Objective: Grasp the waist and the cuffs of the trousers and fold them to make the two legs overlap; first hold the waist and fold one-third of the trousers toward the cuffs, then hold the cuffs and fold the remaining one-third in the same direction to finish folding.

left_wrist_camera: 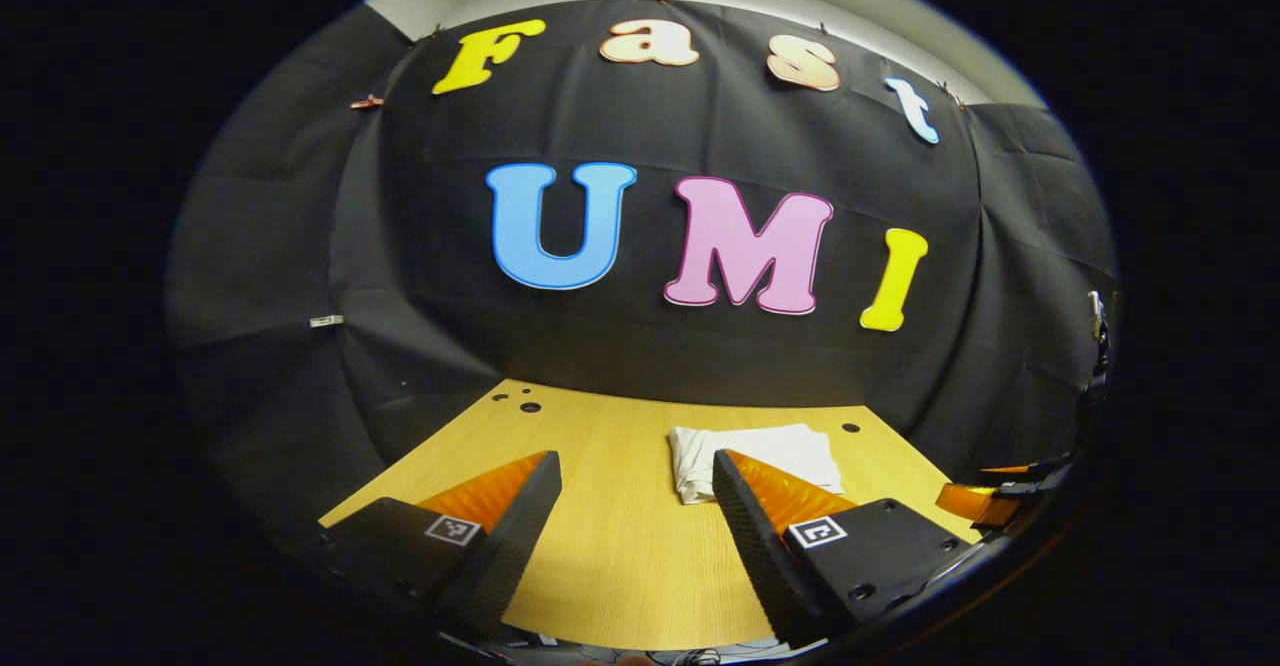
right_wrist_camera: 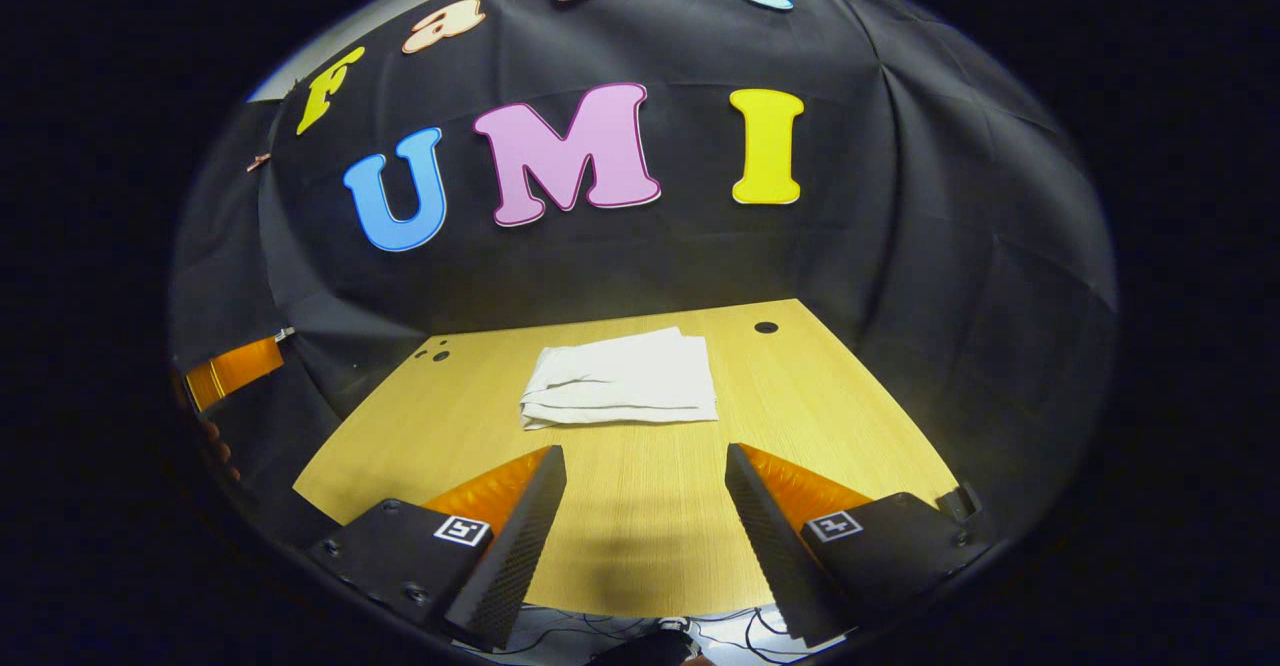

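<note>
The 1 pair of white trousers (right_wrist_camera: 622, 378) lies folded into a compact, layered rectangle on the wooden table (right_wrist_camera: 640, 536). In the right gripper view its long axis runs side to side across the table, with stacked fold edges facing the camera and its near left corner bunched. It sits toward the far half of the table, close to the black cloth wall (right_wrist_camera: 900, 246).

The right gripper (right_wrist_camera: 645, 466) is held above the near edge of the table with its 2 fingers spread wide and nothing between them. The trousers lie ahead of it, well apart from the fingertips and roughly centred on the gap.

In the left gripper view the left gripper (left_wrist_camera: 636, 471) also has its 2 fingers spread apart and empty. The trousers (left_wrist_camera: 760, 451) lie ahead and off to the right of the gap, partly hidden behind the right-hand finger (left_wrist_camera: 745, 506).

At the right edge of the left gripper view, part of the other gripper shows. Small round holes (right_wrist_camera: 766, 327) mark the far corners of the table.
</note>
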Demonstrator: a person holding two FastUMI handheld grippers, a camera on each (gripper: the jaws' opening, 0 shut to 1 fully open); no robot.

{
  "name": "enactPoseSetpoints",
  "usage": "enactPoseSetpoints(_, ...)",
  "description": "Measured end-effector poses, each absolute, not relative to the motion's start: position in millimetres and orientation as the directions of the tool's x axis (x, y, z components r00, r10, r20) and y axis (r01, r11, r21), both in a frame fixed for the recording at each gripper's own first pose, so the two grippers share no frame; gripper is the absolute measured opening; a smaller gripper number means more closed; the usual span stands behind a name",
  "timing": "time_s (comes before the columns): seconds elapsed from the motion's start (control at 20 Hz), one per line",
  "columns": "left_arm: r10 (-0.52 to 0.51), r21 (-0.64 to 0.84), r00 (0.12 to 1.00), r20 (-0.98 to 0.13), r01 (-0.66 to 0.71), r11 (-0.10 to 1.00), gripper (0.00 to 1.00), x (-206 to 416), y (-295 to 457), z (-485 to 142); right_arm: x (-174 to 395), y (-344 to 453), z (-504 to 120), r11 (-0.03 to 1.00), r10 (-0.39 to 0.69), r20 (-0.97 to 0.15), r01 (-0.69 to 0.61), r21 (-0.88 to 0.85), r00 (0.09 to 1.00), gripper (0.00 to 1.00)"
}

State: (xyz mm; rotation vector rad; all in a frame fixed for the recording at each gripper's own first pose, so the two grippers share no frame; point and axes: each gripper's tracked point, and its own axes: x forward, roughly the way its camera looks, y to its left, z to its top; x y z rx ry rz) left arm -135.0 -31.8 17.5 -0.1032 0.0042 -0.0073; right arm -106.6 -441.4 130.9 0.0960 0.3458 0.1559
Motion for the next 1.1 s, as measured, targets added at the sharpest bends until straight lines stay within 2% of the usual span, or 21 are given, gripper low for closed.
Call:
enactPoseSetpoints(0.25, 0.055, -0.081, 0.998, -0.01, -0.056, 0.995, 0.96, -166.1, -11.9, 3.2, -137.2, -424.6, 128.2, 0.977, 0.211, -0.327, -0.189, 0.101, 0.921, 0.99)
enactPoseSetpoints(0.55, 0.071, -0.085, 0.997, -0.009, -0.071, 0.994, 0.96, -190.0, -8.2, -9.9, -142.1, -407.5, 134.1, 0.966, 0.257, -0.306, -0.24, 0.091, 0.917, 0.99)
enactPoseSetpoints(1.1, 0.073, -0.072, 0.997, 0.009, -0.072, 0.995, 0.96, -176.0, -2.9, -7.5, -139.4, -408.6, 142.4, 0.96, 0.28, -0.283, -0.271, 0.074, 0.917, 0.99)
